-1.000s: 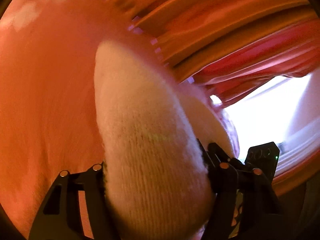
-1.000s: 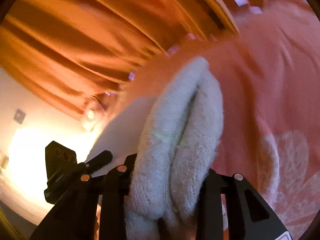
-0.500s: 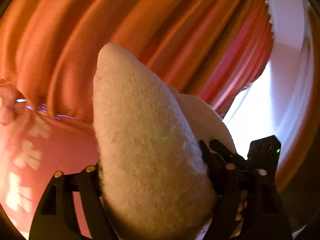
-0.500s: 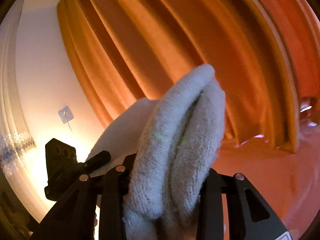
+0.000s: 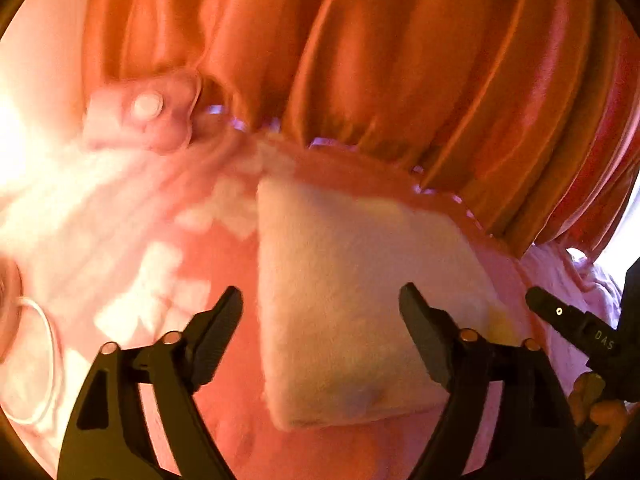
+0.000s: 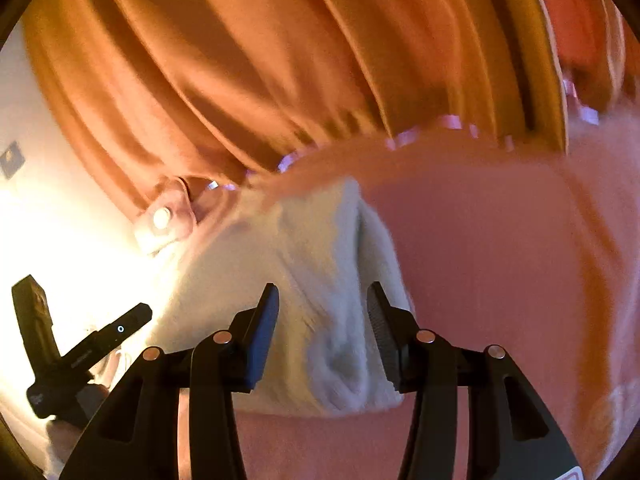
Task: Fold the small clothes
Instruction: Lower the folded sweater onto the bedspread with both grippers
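Both grippers just let go: left gripper [image 5: 320, 308] jaws spread wide, right gripper [image 6: 322, 306] jaws partly open and off the white knit garment [image 5: 360, 300], now lying centre frame on the pink bed [image 5: 132, 240]. Soft, light, floppy; I'd grab a folded edge.

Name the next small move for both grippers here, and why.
Probably back both away: the left gripper and right gripper have just been opening, no pad presses the folded white knit, and it lies on the pink bedcover.
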`<move>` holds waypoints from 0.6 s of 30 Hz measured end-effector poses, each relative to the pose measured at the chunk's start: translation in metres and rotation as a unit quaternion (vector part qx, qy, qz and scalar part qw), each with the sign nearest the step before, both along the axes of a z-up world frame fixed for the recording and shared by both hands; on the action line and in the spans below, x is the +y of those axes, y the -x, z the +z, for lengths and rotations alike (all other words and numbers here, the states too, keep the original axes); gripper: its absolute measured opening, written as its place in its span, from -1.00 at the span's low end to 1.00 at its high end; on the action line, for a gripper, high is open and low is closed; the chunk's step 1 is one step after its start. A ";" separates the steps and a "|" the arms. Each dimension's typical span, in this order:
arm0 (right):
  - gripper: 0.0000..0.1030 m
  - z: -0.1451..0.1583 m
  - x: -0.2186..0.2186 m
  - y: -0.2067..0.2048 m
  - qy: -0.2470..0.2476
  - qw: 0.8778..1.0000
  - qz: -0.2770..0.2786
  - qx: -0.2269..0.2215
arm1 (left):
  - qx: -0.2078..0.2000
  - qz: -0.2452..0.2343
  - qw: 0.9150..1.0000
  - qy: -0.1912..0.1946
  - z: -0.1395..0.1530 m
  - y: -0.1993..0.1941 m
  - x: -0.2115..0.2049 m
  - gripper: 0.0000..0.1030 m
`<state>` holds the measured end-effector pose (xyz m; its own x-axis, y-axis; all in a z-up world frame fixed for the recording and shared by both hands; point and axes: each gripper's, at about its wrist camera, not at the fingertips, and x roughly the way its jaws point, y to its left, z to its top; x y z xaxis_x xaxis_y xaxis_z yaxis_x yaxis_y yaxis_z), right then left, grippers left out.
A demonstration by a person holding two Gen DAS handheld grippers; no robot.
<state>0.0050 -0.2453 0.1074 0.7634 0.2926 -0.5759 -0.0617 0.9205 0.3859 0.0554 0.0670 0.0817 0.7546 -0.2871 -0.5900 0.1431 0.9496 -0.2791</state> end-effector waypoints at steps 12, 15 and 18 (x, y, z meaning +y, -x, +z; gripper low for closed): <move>0.34 -0.061 -0.013 -0.063 -0.040 0.994 0.005 0.103 | 0.113 -0.021 0.985 0.129 -0.044 -0.053 0.024 0.78; 0.35 -0.082 -0.017 -0.092 -0.072 0.987 0.015 0.141 | 0.142 -0.019 0.980 0.138 -0.056 -0.074 0.025 0.76; -0.12 -0.088 -0.010 -0.102 -0.097 0.985 0.045 0.139 | 0.160 -0.026 0.972 0.168 -0.066 -0.089 0.023 0.50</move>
